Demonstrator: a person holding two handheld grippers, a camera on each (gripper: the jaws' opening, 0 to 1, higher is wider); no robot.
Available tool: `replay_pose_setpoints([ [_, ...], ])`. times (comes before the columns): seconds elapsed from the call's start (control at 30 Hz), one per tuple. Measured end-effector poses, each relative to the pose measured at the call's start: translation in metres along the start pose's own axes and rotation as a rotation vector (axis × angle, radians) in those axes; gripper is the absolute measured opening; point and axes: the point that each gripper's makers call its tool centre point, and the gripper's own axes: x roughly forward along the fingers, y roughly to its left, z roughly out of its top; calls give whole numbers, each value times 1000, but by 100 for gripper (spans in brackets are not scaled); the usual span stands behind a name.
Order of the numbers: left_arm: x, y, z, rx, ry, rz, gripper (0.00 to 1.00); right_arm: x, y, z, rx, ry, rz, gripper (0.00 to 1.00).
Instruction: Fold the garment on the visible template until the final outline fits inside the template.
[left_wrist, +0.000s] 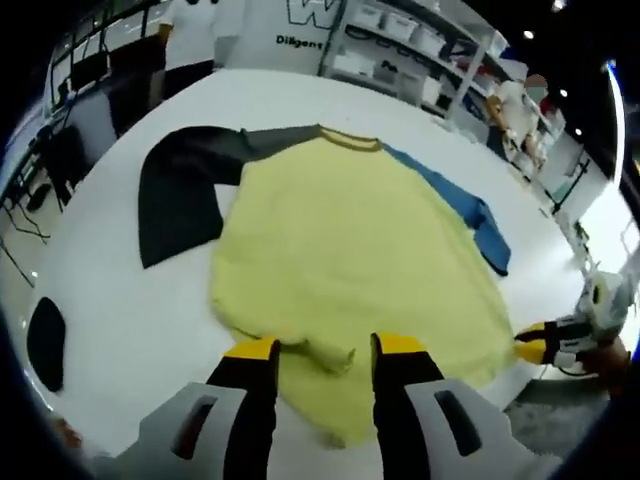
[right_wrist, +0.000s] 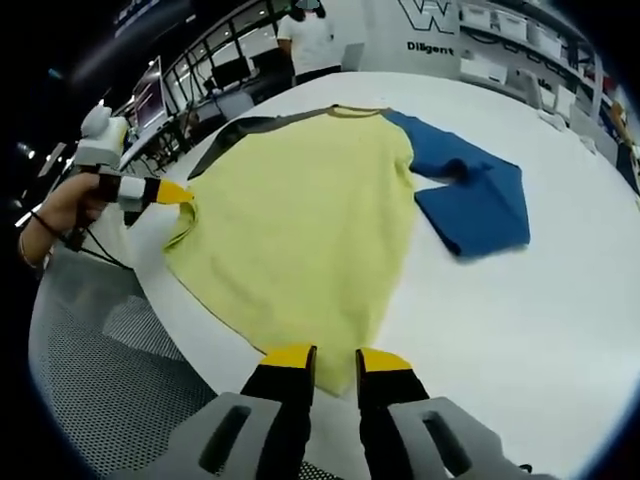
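Yellow shirt flat on white tabletop, collar pointing away, left gripper and right gripper jaws parted at hem.

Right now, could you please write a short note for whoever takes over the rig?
Left gripper: jaws apart at the near hem of the yellow shirt, holding nothing.
Right gripper: jaws slightly apart at the hem's other corner, holding nothing.
The shirt lies flat on the white table, dark sleeve and blue sleeve spread out.
Done: shirt laid out.
Left: all folds.
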Motion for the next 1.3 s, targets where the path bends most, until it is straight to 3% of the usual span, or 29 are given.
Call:
replay_pose_setpoints([
  [0.3, 5, -6, -6, -105, 13, -26, 9, 0, 0, -1, 2, 2, 7, 10],
  [0.5, 3, -3, -6, -82, 13, -25, 0, 0, 0, -1, 8, 2, 7, 10],
  [0.93, -27, 14, -7, -35, 33, -27, 0, 0, 1, -2, 8, 4, 6, 10],
  [1.1, -40, 32, -20, 10, 84, -17, 0, -1, 0, -2, 13, 4, 6, 11],
  [1.3, -47, 56, -33, -8, 121, 8, 0, 0, 1, -3, 12, 12, 6, 11],
])
